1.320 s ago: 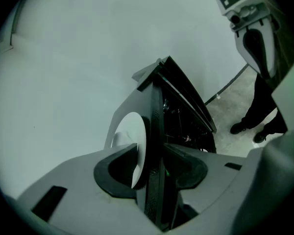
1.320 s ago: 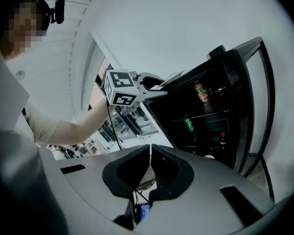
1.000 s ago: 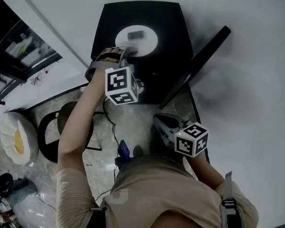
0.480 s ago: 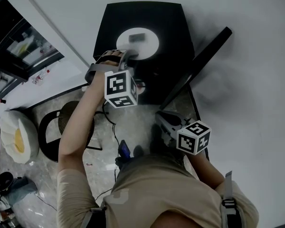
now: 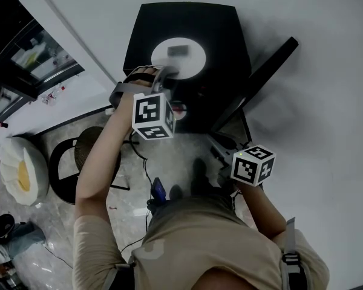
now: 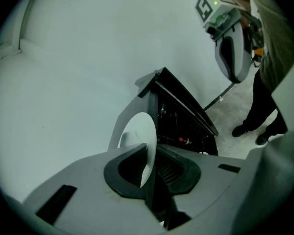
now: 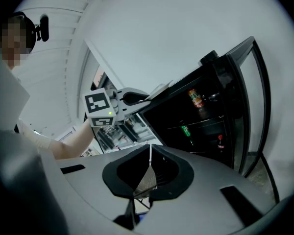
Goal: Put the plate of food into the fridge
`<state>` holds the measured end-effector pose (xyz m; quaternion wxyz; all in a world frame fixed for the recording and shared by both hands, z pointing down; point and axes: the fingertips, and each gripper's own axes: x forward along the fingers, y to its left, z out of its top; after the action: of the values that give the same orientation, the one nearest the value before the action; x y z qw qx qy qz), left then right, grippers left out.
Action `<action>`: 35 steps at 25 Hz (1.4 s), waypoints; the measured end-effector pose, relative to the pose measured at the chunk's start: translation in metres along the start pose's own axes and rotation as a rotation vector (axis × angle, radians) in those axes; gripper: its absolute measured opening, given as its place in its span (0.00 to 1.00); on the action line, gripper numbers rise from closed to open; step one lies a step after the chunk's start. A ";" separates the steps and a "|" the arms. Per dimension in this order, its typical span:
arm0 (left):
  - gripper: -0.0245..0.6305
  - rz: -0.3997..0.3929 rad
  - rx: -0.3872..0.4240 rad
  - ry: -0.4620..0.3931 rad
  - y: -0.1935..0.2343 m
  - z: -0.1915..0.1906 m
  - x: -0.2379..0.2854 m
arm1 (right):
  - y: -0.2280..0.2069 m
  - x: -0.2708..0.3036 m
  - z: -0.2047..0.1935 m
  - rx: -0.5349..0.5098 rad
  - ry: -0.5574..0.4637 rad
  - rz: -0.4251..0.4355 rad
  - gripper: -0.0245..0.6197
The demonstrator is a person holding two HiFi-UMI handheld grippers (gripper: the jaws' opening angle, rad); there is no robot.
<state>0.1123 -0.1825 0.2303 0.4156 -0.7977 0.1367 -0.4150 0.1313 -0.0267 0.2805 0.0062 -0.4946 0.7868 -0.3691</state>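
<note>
A white plate (image 5: 178, 56) with a small grey piece of food (image 5: 178, 49) lies on top of the black fridge (image 5: 187, 23). My left gripper (image 5: 167, 72) reaches to its near rim. In the left gripper view the plate's edge (image 6: 137, 133) stands between the jaws, which have just been closing; the left gripper (image 6: 149, 168) is shut on it. The fridge door (image 5: 257, 80) stands open to the right. My right gripper (image 5: 221, 144) hangs low beside that door, shut, with nothing in it (image 7: 148, 175). Inside the fridge, shelves with bottles (image 7: 196, 99) show.
A black round stool (image 5: 78, 162) and a white cushioned seat (image 5: 21, 174) stand on the floor at the left. Cables and a small dark device (image 5: 158, 191) lie by my feet. A white wall runs behind and to the right of the fridge.
My right gripper has moved to the right and slightly up, closer to the open door. The left gripper has stayed at the plate's rim.
</note>
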 end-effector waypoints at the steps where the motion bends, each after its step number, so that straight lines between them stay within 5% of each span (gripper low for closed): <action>1: 0.12 0.001 -0.003 -0.005 0.000 0.000 -0.001 | -0.004 0.001 0.006 0.000 -0.008 -0.013 0.07; 20: 0.12 0.000 -0.003 -0.042 -0.011 0.001 -0.012 | -0.009 0.041 0.104 0.049 -0.108 0.072 0.08; 26: 0.12 0.003 -0.001 -0.056 -0.016 0.001 -0.017 | -0.008 0.052 0.125 0.199 -0.154 0.140 0.08; 29: 0.12 0.010 -0.008 -0.064 -0.016 0.001 -0.021 | -0.013 0.055 0.125 0.268 -0.150 0.093 0.23; 35: 0.12 0.011 0.006 -0.070 -0.019 0.004 -0.025 | -0.022 0.071 0.131 0.361 -0.159 0.117 0.25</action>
<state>0.0971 -0.1543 0.2303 0.4249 -0.8097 0.1254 -0.3850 0.1613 -0.1628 0.2230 0.1785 -0.4664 0.7324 -0.4628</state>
